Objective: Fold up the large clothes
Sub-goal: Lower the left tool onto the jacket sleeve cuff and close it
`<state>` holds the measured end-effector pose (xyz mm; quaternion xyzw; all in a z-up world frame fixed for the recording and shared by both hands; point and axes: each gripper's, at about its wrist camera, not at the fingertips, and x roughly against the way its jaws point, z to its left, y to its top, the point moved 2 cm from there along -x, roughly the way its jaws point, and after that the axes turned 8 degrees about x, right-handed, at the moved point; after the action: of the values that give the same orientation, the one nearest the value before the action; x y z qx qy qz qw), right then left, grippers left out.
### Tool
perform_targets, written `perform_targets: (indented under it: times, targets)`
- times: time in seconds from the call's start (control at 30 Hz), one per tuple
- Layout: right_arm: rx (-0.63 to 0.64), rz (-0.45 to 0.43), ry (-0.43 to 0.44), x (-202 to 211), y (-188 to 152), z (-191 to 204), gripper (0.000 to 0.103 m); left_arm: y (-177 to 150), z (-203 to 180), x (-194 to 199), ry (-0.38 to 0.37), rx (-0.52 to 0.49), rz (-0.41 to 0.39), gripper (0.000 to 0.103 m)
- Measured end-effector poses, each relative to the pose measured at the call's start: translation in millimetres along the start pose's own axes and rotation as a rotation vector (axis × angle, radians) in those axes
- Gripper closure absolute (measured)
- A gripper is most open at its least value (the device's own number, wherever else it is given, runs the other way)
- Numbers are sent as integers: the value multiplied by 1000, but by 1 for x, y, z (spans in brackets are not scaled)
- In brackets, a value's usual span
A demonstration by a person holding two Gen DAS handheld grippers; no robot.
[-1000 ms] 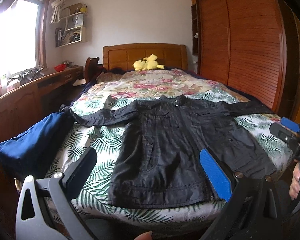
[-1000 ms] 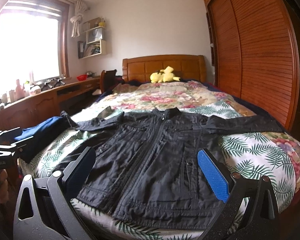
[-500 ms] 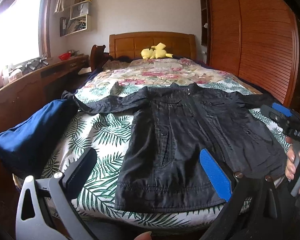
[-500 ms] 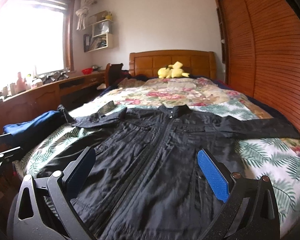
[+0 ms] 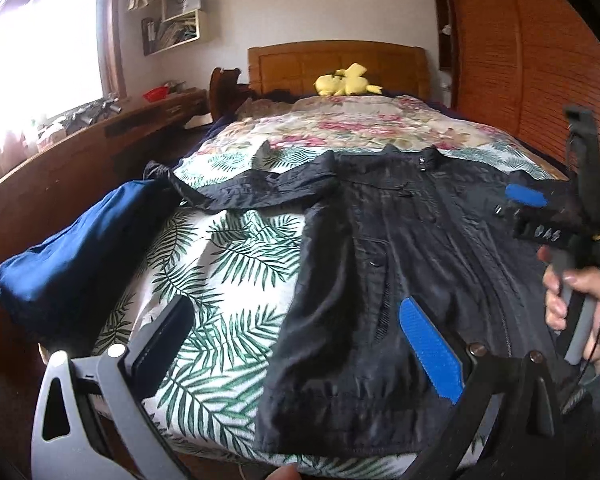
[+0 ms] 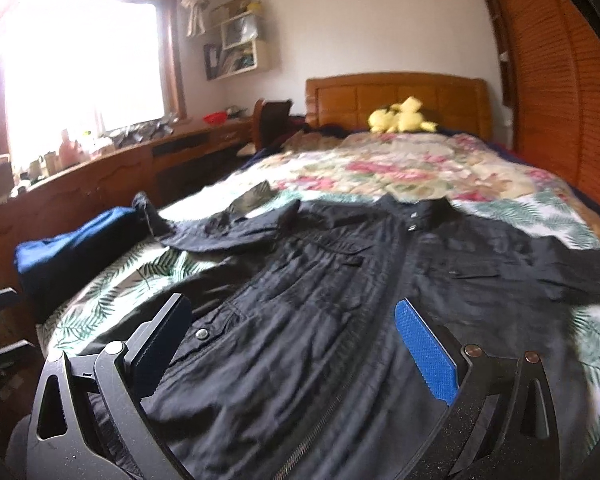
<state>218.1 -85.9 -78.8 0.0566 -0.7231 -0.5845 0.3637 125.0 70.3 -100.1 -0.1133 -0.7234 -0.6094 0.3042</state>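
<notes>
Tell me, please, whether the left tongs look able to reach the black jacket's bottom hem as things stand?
Probably yes: the left tongs are open just above the black jacket, whose hem lies flat at the bed's near edge with nothing over it.

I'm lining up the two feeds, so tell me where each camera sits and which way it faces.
Left wrist: on the left gripper near the bed's foot, facing the headboard; the right gripper and a hand show.
Right wrist: on the right gripper low over the black jacket, facing the headboard.
Both share the jacket, blue bundle and yellow plush.
</notes>
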Motion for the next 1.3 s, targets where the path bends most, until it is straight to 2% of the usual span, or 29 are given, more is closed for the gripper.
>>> perform_targets:
  times: [0.17, 0.3, 0.43, 0.57, 0.8, 1.03, 1.17, 1.27, 1.3]
  targets:
    - [15, 91, 33, -54, -10, -1, 0, 18, 18, -33, -18, 42, 42, 0]
    - [6, 149, 72, -80, -22, 0, 0, 35, 35, -62, -52, 79, 85, 0]
    - [23, 159, 59, -85, -26, 4, 0, 54, 52, -105, -82, 112, 139, 0]
    - [34, 173, 42, -89, -28, 6, 0, 69, 70, -153, -54, 144, 209, 0]
    - [50, 163, 32, -89, -29, 8, 0, 91, 93, -218, -10, 172, 244, 1]
    - [31, 149, 46, -88, -31, 4, 0, 111, 106, -266, -64, 257, 259, 10]
    - [6, 124, 9, -82, -31, -1, 0, 115, 118, -297, -32, 322, 277, 14]
    - [-3, 93, -18, -75, -31, -3, 0, 115, 129, -312, -50, 387, 285, 25]
    - [-10, 82, -29, -72, -31, -5, 0, 117, 132, -315, -53, 403, 278, 33]
